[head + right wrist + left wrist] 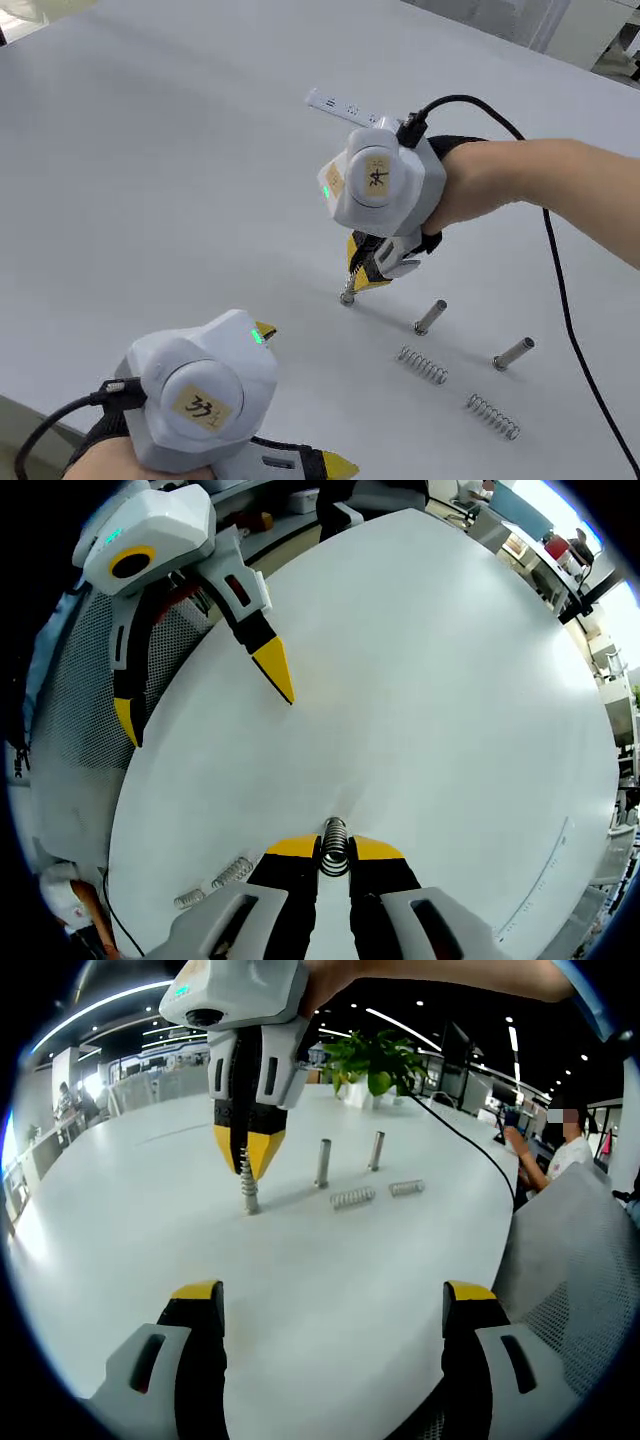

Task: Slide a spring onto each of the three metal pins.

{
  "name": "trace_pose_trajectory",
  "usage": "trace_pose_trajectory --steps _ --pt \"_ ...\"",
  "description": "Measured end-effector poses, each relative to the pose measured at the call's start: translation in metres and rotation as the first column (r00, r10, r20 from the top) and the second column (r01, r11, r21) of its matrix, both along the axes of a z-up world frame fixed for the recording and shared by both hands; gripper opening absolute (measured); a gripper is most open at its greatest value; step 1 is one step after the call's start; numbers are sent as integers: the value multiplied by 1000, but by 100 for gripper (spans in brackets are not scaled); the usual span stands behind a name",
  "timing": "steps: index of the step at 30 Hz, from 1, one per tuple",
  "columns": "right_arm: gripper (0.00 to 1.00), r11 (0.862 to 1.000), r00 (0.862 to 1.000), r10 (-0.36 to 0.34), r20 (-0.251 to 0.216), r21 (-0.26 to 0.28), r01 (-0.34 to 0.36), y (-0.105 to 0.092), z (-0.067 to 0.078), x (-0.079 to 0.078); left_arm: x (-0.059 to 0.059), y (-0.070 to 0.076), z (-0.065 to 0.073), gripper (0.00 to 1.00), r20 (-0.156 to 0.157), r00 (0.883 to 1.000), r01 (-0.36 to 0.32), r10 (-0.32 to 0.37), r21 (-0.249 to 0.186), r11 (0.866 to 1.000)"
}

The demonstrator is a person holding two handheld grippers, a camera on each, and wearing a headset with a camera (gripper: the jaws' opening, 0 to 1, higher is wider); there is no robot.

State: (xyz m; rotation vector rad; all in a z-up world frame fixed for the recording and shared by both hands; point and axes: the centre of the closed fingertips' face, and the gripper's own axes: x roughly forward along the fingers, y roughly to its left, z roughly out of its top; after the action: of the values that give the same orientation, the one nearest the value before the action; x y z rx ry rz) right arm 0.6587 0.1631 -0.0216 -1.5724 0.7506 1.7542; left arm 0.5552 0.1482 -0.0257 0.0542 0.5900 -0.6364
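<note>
Three metal pins and three springs are being counted on the white table (150, 180). The middle pin (430, 317) and the far pin (513, 353) are standing bare and apart from each other, with the first loose spring (423, 365) and the second loose spring (493, 416) lying near them. In the left gripper view, the third pin (250, 1198) is being shown upright, ringed by coils under the right gripper (368, 278). In the right gripper view, that pin is hidden and the held spring (335, 845) is being pinched between the closed-in fingers. The left gripper (330, 1295) is being held nearby, fingers wide apart, with nothing gripped or touched
</note>
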Motion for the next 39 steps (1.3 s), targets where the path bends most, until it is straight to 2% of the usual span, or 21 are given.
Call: trace_pose_trajectory --steps 14,30,36,39 --pt "8 1000 1000 -13 -13 3 13 -2 -13 -2 -1 -1 -2 88 -11 1000 -1 1 -2 1000" --pt "8 1000 1000 -19 -13 17 20 0 -16 -3 -1 0 -2 88 -10 1000 -6 6 -5 1000" --pt "19 999 999 -39 -27 25 39 0 -18 -4 -1 0 -2 88 -13 1000 -5 5 -7 1000" --pt "31 998 998 -51 -30 43 52 0 -17 -4 -1 0 -2 88 -14 1000 -4 4 -7 1000"
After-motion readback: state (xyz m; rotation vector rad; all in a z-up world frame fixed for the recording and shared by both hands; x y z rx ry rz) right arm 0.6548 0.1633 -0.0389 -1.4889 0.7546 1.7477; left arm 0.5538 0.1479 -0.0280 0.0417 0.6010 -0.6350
